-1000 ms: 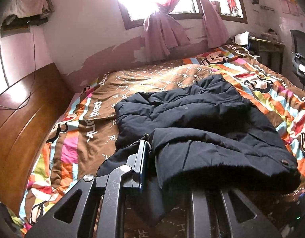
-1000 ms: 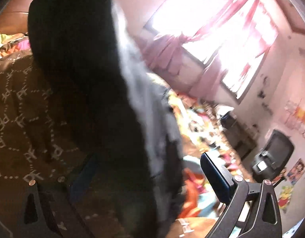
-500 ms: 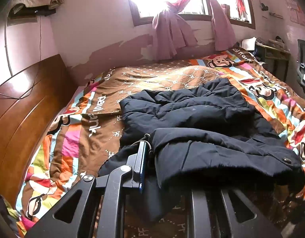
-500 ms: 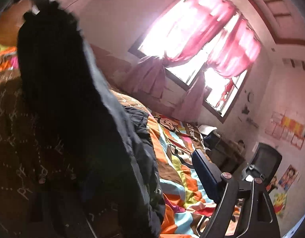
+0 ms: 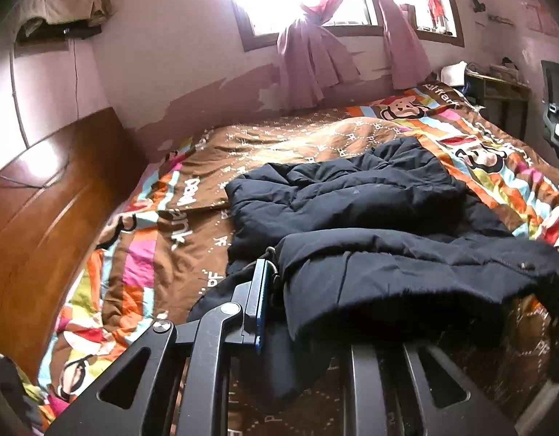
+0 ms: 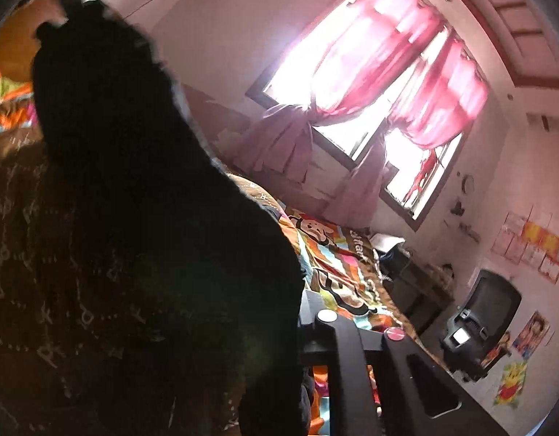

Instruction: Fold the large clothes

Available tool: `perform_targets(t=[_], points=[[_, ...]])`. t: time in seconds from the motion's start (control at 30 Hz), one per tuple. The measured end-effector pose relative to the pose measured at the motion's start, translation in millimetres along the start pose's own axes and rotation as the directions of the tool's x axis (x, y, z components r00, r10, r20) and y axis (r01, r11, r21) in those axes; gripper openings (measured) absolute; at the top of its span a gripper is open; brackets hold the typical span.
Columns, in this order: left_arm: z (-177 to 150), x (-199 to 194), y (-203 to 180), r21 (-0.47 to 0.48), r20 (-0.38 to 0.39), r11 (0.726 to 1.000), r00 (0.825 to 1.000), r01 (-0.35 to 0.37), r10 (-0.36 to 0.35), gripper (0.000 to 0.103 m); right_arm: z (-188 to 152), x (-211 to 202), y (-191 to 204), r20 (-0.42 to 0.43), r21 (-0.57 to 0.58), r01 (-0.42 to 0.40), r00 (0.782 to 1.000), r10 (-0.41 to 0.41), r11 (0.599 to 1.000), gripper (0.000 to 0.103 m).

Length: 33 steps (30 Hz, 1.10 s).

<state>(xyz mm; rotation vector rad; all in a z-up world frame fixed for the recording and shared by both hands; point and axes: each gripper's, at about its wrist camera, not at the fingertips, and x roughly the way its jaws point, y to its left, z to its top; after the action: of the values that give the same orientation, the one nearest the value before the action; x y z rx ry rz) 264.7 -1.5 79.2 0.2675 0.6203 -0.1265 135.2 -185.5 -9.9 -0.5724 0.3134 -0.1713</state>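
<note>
Black left gripper [image 5: 297, 283]: clenched on the near hem of the puffy navy-black padded jacket [image 5: 352, 200]; we see its blue-padded finger [image 5: 260, 301] pressed against the fabric, the opposite finger hidden under the fold.
Black right gripper [image 6: 308, 327]: we judge it grasping the same jacket, whose dark bulk drapes up and over the left half of its view; the far finger is buried in cloth, so the hold is inferred.
Jacket position: spread across the middle of the bright cartoon-monkey patterned quilt [image 5: 152, 254], with the near edge raised and doubled back toward the body.
Change noted: over the last second the right camera has swung from a blurred, steeply rolled view to a steadier one, with the window and pink curtains [image 6: 388, 72] now sharp; the left view has shifted only slightly.
Meaning for task: we judge the lifted edge is near the top of its carry, so the fold is under way, not laid.
Surroundings: brown wooden headboard [image 5: 43, 200] at left.
</note>
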Motion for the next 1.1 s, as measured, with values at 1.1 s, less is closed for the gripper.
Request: perform_targets(t=[1.1], points=[[-73, -204, 13, -0.074, 0.196, 0.997, 0.981, 0.022, -0.007, 0.01, 53, -152, -79, 0.303, 0.031, -0.041, 0.952, 0.03, 0.999, 0.004]])
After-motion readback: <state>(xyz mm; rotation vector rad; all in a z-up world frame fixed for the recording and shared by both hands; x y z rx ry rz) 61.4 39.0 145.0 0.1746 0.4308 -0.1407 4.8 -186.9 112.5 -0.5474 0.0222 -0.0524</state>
